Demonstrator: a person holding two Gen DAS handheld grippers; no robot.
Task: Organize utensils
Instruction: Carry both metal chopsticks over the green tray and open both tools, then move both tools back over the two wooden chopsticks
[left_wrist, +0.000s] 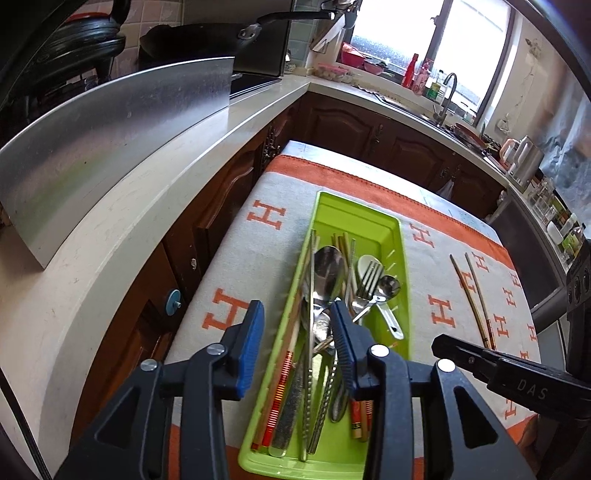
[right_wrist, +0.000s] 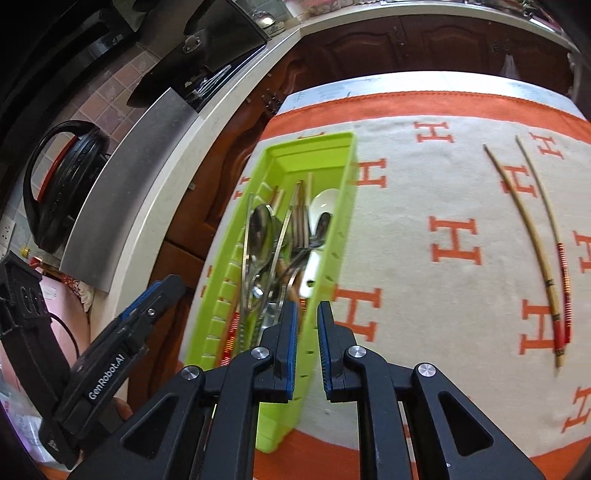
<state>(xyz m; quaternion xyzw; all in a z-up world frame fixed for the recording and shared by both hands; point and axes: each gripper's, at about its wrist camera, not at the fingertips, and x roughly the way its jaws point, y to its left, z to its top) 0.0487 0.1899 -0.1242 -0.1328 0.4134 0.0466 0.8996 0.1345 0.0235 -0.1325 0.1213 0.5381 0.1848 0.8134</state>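
Observation:
A lime green utensil tray (left_wrist: 400, 236) (right_wrist: 347, 147) lies on a white and orange towel (left_wrist: 240, 243) (right_wrist: 424, 206). It holds spoons (left_wrist: 327, 266), a fork (left_wrist: 367, 284), a white spoon (right_wrist: 325, 201) and several chopsticks. My left gripper (left_wrist: 297, 314) is open and empty above the tray's near left rim. My right gripper (right_wrist: 308, 314) is open a little and empty, its fingers straddling the tray's right wall. A pair of chopsticks (right_wrist: 539, 254) (left_wrist: 476, 302) with red ends lies loose on the towel to the right of the tray.
A white counter (left_wrist: 155, 192) with a steel panel (left_wrist: 110, 129) runs along the left, dark wood cabinets (left_wrist: 369, 129) below. A black kettle (right_wrist: 62, 184) and a pan (left_wrist: 207, 40) stand on the counter. A sink tap (left_wrist: 447, 92) is by the window.

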